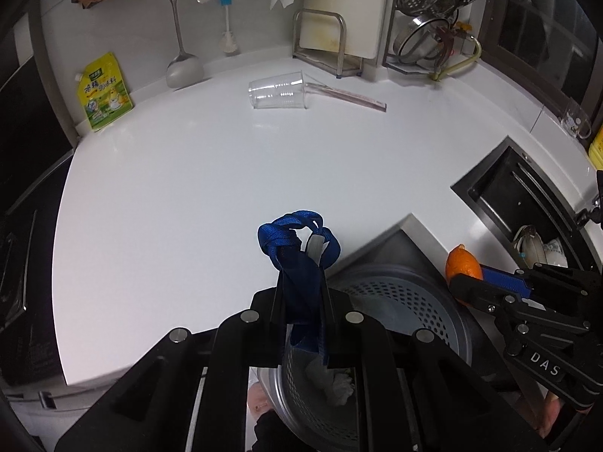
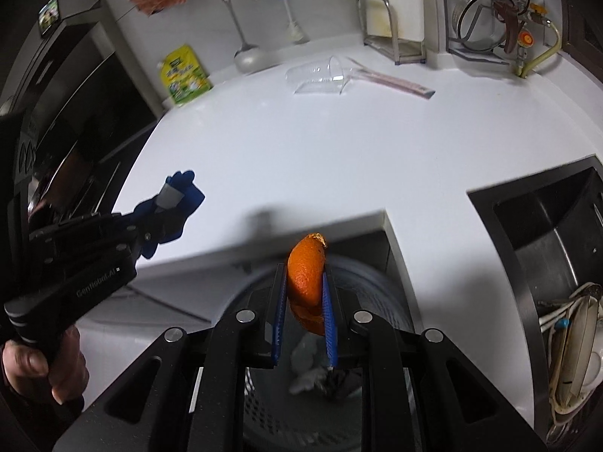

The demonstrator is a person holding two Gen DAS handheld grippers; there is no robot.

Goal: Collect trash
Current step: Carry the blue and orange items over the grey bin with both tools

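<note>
My left gripper [image 1: 301,260] is shut on a twisted blue strap [image 1: 297,241] with a small grey piece at its top, held above the counter's front edge. Over in the right wrist view that same gripper [image 2: 177,203] shows at the left with the blue strap [image 2: 184,188]. My right gripper [image 2: 305,286] is shut on a piece of orange peel [image 2: 306,282], which hangs over the grey perforated trash bin [image 2: 380,286]. From the left wrist view the orange peel [image 1: 463,265] appears at the right. The bin [image 1: 407,301] holds crumpled white paper [image 1: 335,382].
A clear plastic cup [image 1: 279,88] lies on its side at the back of the white counter [image 1: 188,188], beside a long wrapped straw [image 1: 350,94]. A yellow-green pouch [image 1: 103,92] leans on the wall. A dark sink [image 2: 546,241] with dishes is at the right.
</note>
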